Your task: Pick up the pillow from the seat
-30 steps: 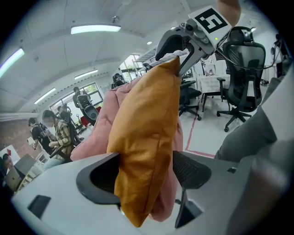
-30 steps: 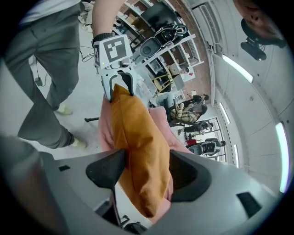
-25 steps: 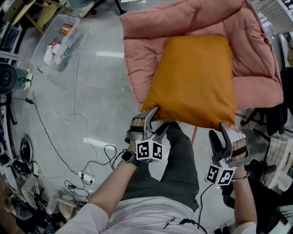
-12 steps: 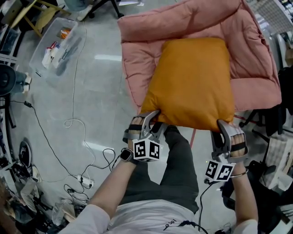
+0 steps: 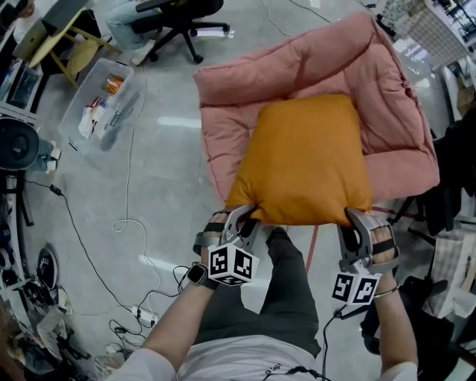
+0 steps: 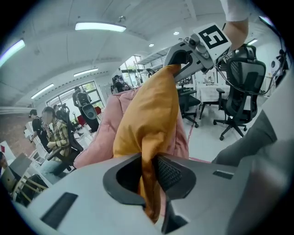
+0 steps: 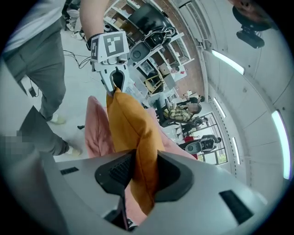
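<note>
An orange pillow (image 5: 305,160) lies on the pink padded seat (image 5: 253,82). My left gripper (image 5: 244,217) is at the pillow's near left corner, and its jaws are closing with the orange fabric pinched between them. In the left gripper view the pillow (image 6: 149,110) hangs through the left gripper (image 6: 149,170). My right gripper (image 5: 357,217) is at the near right corner, jaws also closing on the fabric. The right gripper view shows the pillow (image 7: 131,124) squeezed in the right gripper (image 7: 140,173), with the left gripper (image 7: 112,78) on the far corner.
A clear plastic bin (image 5: 100,104) sits on the grey floor at the left, with cables (image 5: 126,223) trailing past it. An office chair base (image 5: 178,15) stands at the top, dark chairs (image 5: 454,186) at the right. The person's grey trouser leg (image 5: 286,283) lies between the grippers.
Both grippers went from wide open beside the pillow's near corners to pinching those corners. The pillow's near edge has bunched up between them.
</note>
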